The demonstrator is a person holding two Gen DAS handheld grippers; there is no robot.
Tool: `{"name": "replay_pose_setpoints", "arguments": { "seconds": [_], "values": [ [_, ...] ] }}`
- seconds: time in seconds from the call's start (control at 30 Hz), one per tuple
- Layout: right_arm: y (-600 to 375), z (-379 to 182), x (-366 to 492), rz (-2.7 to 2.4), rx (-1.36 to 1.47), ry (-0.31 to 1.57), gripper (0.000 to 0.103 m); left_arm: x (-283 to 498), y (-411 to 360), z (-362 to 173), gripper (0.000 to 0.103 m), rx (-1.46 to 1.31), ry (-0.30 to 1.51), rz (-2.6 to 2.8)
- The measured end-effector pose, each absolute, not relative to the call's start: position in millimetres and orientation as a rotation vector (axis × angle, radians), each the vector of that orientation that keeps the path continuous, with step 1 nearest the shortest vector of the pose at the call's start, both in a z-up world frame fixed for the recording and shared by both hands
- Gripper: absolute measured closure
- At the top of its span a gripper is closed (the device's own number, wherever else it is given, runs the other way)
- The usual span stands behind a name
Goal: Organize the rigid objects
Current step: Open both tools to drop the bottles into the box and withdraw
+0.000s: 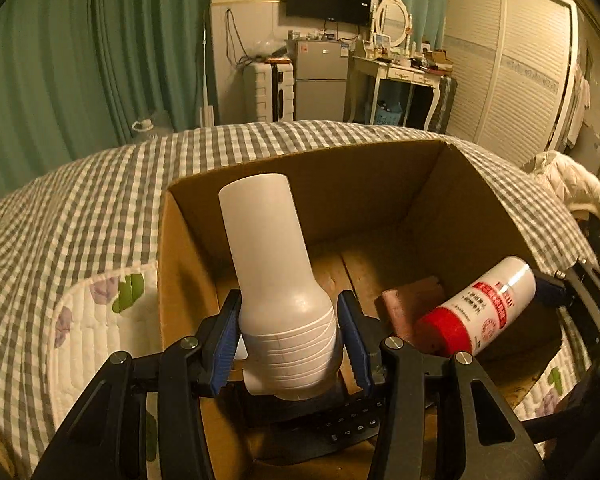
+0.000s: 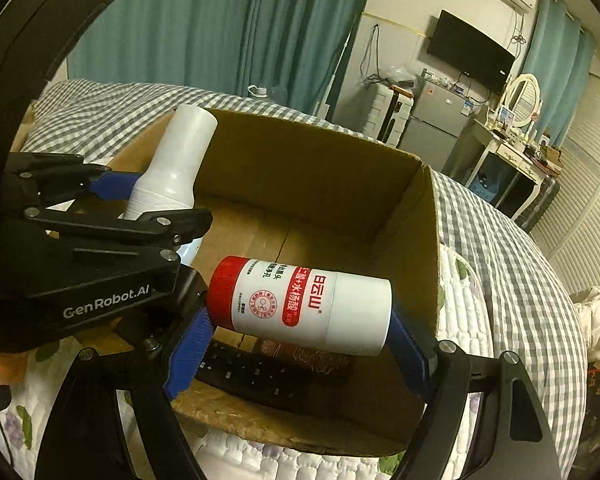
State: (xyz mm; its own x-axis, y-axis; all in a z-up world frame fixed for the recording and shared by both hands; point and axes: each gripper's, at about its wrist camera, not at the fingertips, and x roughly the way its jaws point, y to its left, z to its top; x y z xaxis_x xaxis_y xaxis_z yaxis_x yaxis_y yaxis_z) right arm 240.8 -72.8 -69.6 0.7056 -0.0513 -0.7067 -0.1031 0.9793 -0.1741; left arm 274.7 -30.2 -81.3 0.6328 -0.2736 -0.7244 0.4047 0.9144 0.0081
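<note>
Left gripper (image 1: pixel 288 340): jaws clamped on the ribbed lower body of a plain white bottle (image 1: pixel 274 264), held upright over the left part of an open cardboard box (image 1: pixel 180 280).
Right gripper (image 2: pixel 296 344): jaws clamped end to end on a white bottle with red cap (image 2: pixel 300 306), held sideways above the box's near right part.
In box, lying on the bottom: 1 black remote control (image 2: pixel 252 380), 1 reddish-brown patterned case (image 2: pixel 320 360).
Box resting on a checked bedspread (image 1: pixel 100 200).
</note>
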Motion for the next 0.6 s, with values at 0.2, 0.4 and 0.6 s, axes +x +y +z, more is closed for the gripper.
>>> {"name": "replay_pose_setpoints", "arguments": {
  "seconds": [0.2,0.4,0.6],
  "values": [
    [-76,-59,225,0.006,-0.208,0.720,0.015,274,-29,-73,0.033,0.141,0.791,-0.383],
    [-91,-30,208,-0.029,-0.139,0.668,0.014,263,-23,-45,0.018,0.124,0.739,-0.362],
    [-98,-4,180,-0.062,-0.120,0.605,0.009,240,-15,-11,0.005,0.113,0.662,-0.337]
  ]
}}
